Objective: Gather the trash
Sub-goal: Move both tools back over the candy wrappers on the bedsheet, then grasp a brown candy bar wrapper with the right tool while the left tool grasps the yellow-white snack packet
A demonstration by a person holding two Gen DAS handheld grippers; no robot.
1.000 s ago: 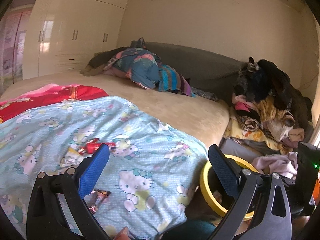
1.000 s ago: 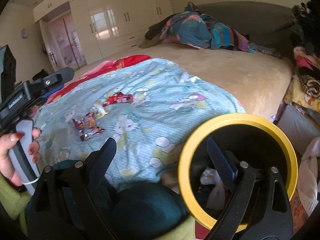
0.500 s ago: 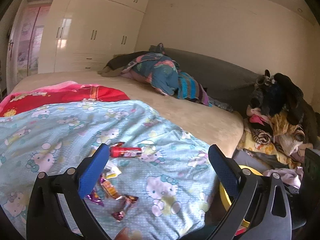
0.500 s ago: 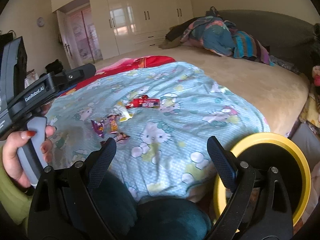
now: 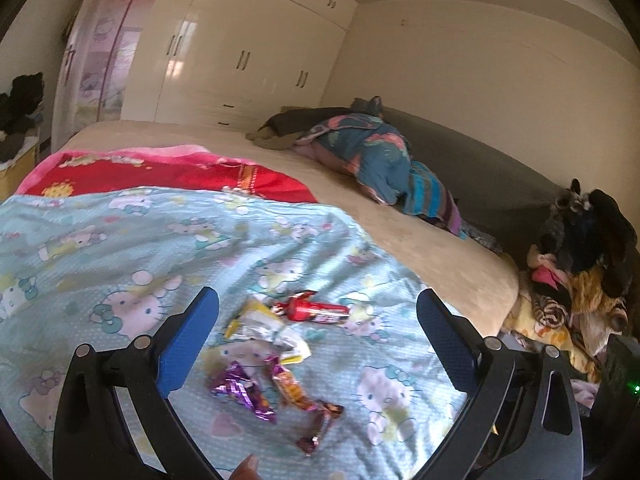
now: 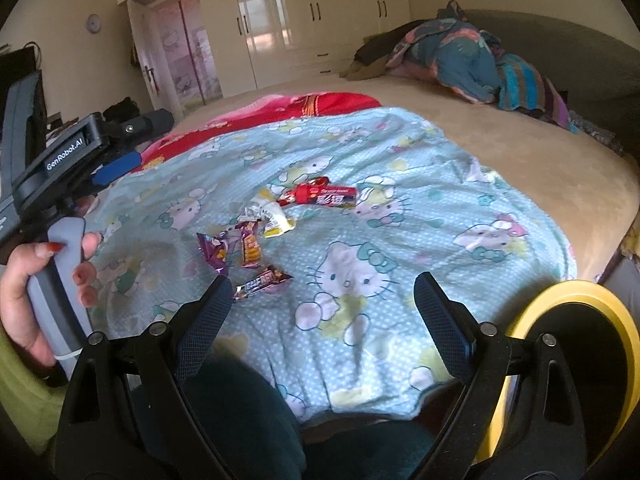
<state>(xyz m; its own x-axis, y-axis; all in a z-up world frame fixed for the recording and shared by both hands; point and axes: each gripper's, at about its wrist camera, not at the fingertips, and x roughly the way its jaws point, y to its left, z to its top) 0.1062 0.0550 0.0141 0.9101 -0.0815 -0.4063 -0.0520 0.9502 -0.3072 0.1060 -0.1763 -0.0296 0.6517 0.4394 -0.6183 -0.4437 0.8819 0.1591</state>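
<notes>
Several wrappers lie bunched on a light blue cat-print blanket (image 5: pixel 120 240): a red wrapper (image 5: pixel 316 310) (image 6: pixel 324 195), a yellow and white wrapper (image 5: pixel 268 332) (image 6: pixel 274 218), a purple one (image 5: pixel 240 394) (image 6: pixel 214 250), an orange one (image 5: pixel 292 388) (image 6: pixel 250 246) and a dark one (image 5: pixel 320 426) (image 6: pixel 262 280). My left gripper (image 5: pixel 316 332) hangs open above the pile, nothing between its blue pads. My right gripper (image 6: pixel 324 312) is open too, just right of the dark wrapper. A yellow-rimmed bin (image 6: pixel 576 360) stands off the bed's near right corner.
A hand (image 6: pixel 32 300) holds the left gripper's handle at the left of the right wrist view. Beyond the blanket the bed carries a red blanket (image 5: pixel 160 172) and bunched bedding (image 5: pixel 380 164). Piled clothes (image 5: pixel 580 260) stand at the right, wardrobes (image 5: pixel 240 60) behind.
Both views have swung left across the bed. The wrappers now sit between the left gripper's fingers, and the yellow bin has slid to the right edge of the right wrist view. Both grippers stay open.
</notes>
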